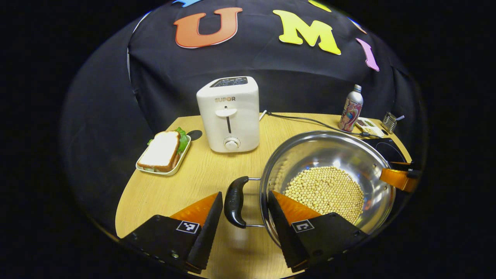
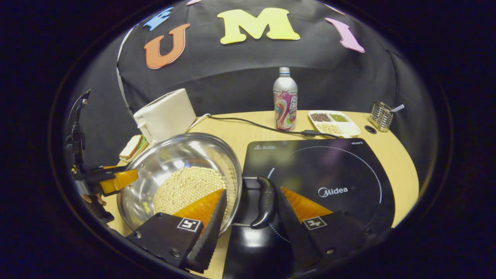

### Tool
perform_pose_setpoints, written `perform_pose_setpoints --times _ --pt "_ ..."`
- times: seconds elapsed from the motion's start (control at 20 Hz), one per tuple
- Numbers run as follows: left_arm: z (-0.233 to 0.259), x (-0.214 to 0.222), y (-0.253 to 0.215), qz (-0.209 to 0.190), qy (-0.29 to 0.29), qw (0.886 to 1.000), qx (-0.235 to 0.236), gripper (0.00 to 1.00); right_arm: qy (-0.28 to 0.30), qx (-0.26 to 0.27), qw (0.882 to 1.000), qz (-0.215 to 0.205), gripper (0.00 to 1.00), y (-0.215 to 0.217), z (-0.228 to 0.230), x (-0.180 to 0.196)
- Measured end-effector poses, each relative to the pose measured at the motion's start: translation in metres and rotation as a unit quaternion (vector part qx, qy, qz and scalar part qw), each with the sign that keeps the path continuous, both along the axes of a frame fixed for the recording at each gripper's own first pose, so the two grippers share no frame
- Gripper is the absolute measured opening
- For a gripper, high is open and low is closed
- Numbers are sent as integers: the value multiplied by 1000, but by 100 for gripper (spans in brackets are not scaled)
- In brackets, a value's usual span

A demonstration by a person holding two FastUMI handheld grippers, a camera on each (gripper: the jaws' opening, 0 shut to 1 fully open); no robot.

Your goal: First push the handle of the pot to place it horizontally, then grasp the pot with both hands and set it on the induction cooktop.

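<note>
A sandwich tray (image 1: 164,155) and white toaster (image 1: 228,114) stand at ten and eleven o'clock as the left gripper (image 1: 244,211) straddles one loop handle (image 1: 235,201) of the bean-filled steel pot (image 1: 329,182), jaws open on either side. The right gripper (image 2: 252,205) brackets the opposite handle (image 2: 265,201), jaws equally open. Handles look level; closing, lifting and setting down remain. The induction cooktop (image 2: 329,174) lies touching the pot at three o'clock on the wooden surface (image 1: 186,186), unobstructed; a bottle (image 2: 285,99) and cable (image 2: 263,126) stand behind.
</note>
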State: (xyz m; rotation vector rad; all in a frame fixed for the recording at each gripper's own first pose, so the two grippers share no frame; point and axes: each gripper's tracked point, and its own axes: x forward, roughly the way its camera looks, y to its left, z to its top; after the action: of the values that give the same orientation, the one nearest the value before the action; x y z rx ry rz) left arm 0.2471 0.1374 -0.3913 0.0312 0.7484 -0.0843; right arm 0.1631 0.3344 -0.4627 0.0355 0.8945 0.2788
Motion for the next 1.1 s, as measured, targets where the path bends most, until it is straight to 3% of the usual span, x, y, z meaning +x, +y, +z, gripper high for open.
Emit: perform_pose_setpoints --times 0.05,0.3,0.35,0.4,0.45,0.65,0.7,0.75,0.85,0.9,1.1 --pt "-1 3 -1 0 5 1000 1 71 4 -7 1000 -2 75 -2 -1 -1" --pt "-5 6 -3 -3 18 1000 -7 68 2 -22 999 34 73 -1 -2 3" --pt "-5 5 -3 -5 22 1000 -10 67 3 -25 999 46 73 -1 -3 3" --pt "-6 4 -3 -6 25 1000 -14 55 5 -26 998 52 71 0 -2 4" --pt "-5 2 -3 -7 27 999 -17 64 6 -29 998 58 73 0 -3 5" --pt "-3 -8 2 9 39 999 -8 61 17 -24 998 61 65 4 -3 7" --pt "-3 -10 2 19 43 999 -14 70 20 -24 998 63 63 3 -3 5" --pt "3 -17 3 24 43 999 -15 48 23 -18 998 62 64 3 -2 1" --pt "8 -28 4 29 45 999 -7 48 36 -7 997 62 61 3 3 -8" --pt "14 -34 5 30 45 999 -2 57 40 -4 997 64 60 2 7 -13" --pt "48 -51 3 39 32 999 -4 57 22 5 997 75 58 -4 45 -18"
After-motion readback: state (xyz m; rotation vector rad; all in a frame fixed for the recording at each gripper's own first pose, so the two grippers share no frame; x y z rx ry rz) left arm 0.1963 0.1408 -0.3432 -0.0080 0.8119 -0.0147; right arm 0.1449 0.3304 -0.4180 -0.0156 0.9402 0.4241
